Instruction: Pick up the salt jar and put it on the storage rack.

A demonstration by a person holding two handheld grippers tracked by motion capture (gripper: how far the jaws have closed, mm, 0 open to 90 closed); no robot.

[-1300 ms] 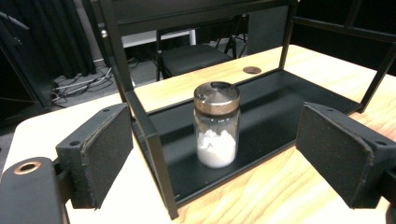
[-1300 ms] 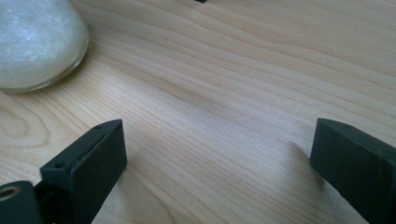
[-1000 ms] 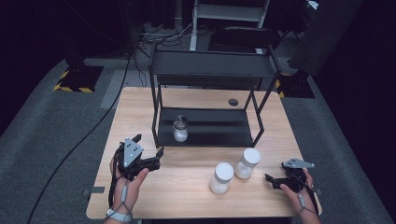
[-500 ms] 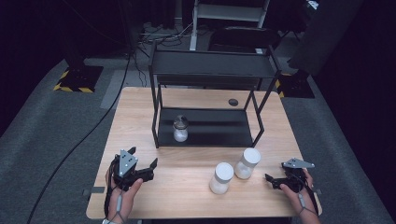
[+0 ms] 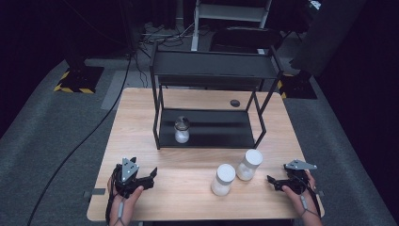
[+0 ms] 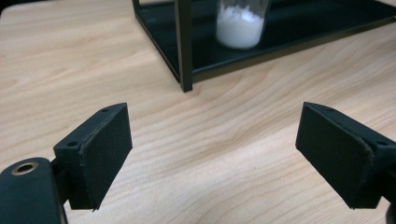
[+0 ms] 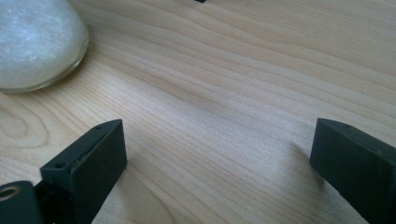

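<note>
Writing: no brand, label or lettering can be read on any jar, the shelf or the grippers.
Surface: a light wooden table with visible grain (image 5: 141, 117), bare between the two grippers.
Room: dark surroundings, grey carpeted floor (image 5: 47, 141), a black cable on the floor (image 5: 94, 127) running past the table's left edge, yellow-and-black striped floor markings (image 5: 63, 88) at the far left.
Shelf: a black metal two-tier shelf frame (image 5: 211, 70) stands on the far half of the table; its front left leg shows in the left gripper view (image 6: 184, 46).
Shelved jar: a clear glass jar with white powder (image 5: 181, 130) stands on the lower tier, near its left end; its lower part shows in the left gripper view (image 6: 240, 25).
Front jars: two white-lidded jars of white powder, one nearer the edge (image 5: 223, 179) and one just beside it to the right (image 5: 249, 165), stand on the table in front of the shelf.
Small disc: a dark round object (image 5: 235, 102) lies on the table behind the shelf.
Left gripper (image 5: 149, 176): held low at the near left of the table, jaws spread wide, nothing between them.
Right gripper (image 5: 274, 182): at the near right, just right of the front jars, jaws spread wide and empty; a jar's rounded base (image 7: 37, 42) sits to its upper left.
Change: the left gripper has drawn back toward the near edge over the last second; the right gripper and all three jars have stayed put.
</note>
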